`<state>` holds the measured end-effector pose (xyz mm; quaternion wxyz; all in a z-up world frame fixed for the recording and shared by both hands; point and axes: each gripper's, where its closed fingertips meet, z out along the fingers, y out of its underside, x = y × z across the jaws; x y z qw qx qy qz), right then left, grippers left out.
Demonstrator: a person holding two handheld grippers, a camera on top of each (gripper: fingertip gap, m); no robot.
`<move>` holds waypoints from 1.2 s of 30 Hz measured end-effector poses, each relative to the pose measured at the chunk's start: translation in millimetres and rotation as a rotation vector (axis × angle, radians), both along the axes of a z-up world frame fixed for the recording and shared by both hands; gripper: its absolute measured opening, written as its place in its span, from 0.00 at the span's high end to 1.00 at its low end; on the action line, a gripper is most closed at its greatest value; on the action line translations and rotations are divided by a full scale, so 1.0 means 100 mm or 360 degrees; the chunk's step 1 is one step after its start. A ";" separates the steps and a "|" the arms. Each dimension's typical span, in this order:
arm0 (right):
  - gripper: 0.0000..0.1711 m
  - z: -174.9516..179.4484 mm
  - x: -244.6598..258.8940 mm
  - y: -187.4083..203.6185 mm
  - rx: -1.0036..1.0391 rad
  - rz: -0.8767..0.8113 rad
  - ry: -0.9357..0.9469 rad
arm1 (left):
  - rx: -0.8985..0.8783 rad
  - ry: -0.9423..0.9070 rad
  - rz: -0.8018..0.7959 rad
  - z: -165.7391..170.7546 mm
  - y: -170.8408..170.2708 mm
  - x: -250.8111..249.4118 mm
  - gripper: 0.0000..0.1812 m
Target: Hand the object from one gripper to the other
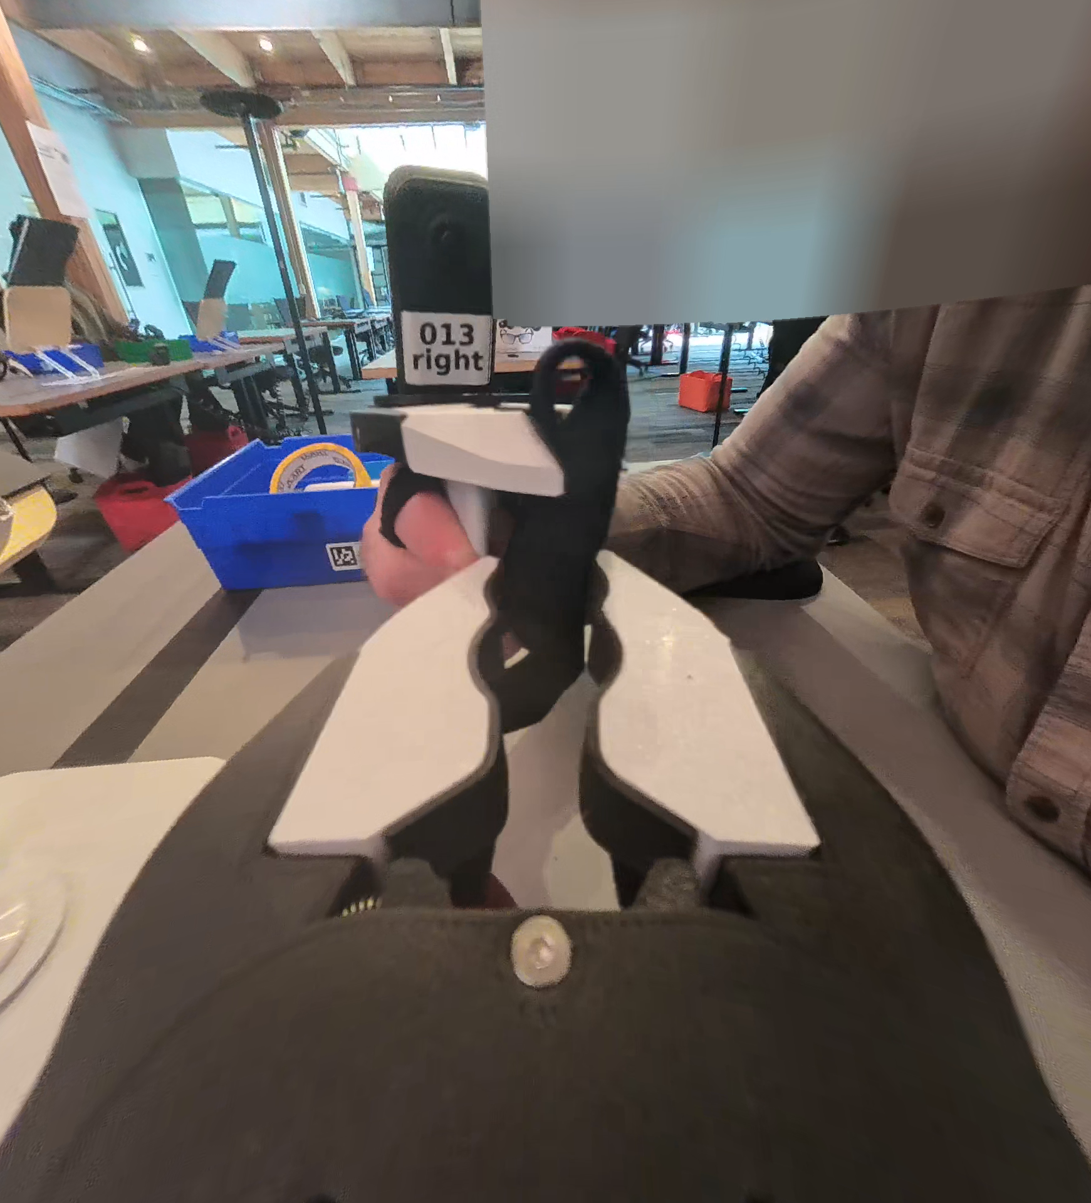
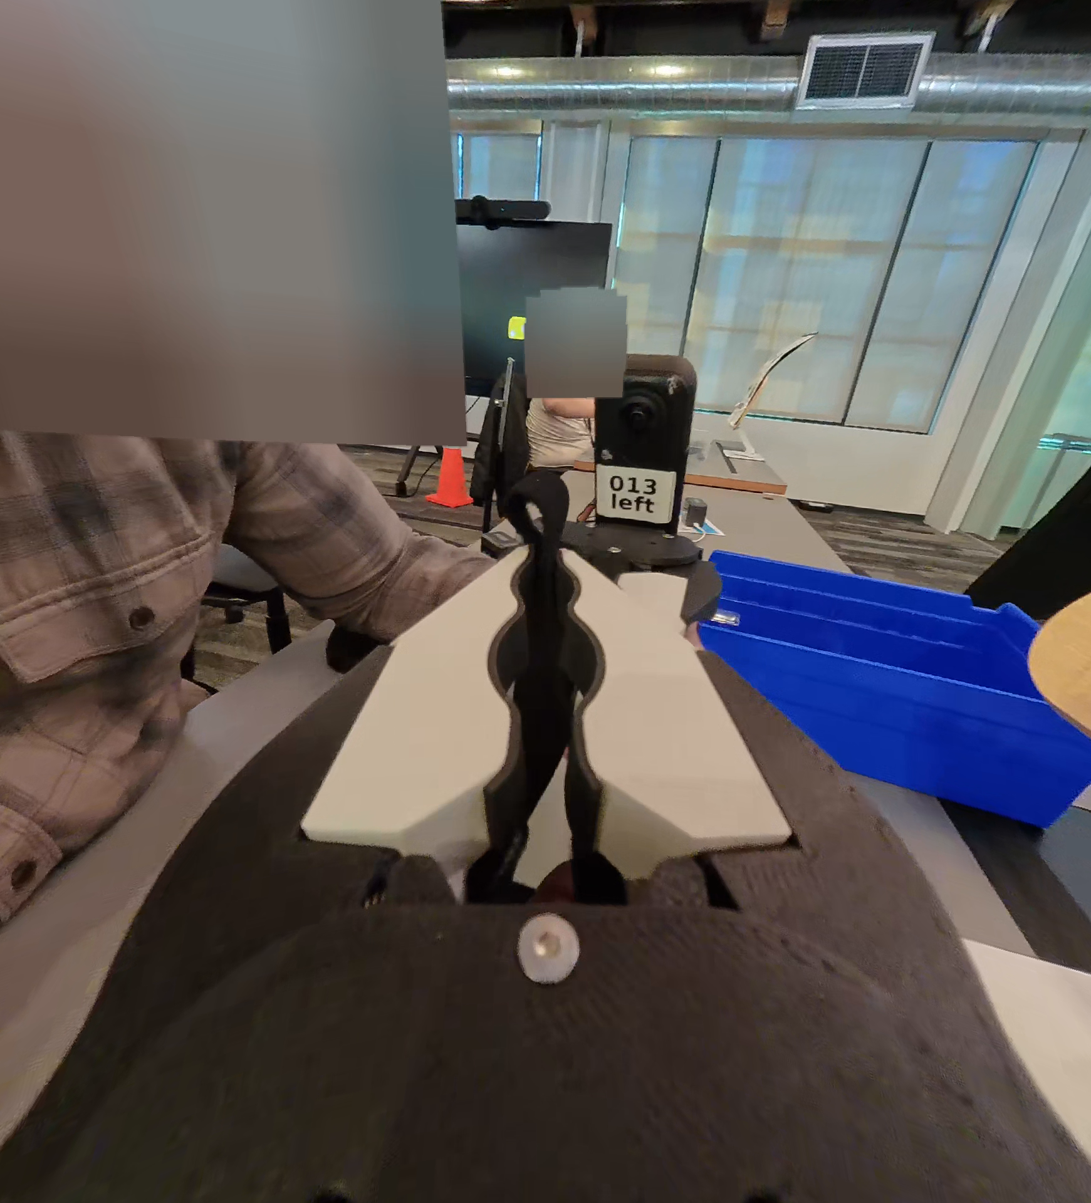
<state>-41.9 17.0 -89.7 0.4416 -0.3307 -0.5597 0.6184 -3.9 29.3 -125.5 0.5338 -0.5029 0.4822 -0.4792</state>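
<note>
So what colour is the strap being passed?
Black strap; clearest in the right wrist view.

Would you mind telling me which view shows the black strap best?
The left wrist view: the strap hangs full-length between the left tool's open fingers. In the right wrist view, the right tool's shut fingers hide most of it.

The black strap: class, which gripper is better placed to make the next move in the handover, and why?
Probably the left gripper. Its fingers are spread around the black strap but not clamped, so it need only close. The right gripper is shut on the strap and must hold until then.
</note>
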 end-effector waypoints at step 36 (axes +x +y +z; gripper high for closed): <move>0.79 0.01 -0.09 0.30 0.0124 -0.0375 -0.0045 | 0.0306 0.0289 0.0727 -0.24 0.64 -0.12 0.99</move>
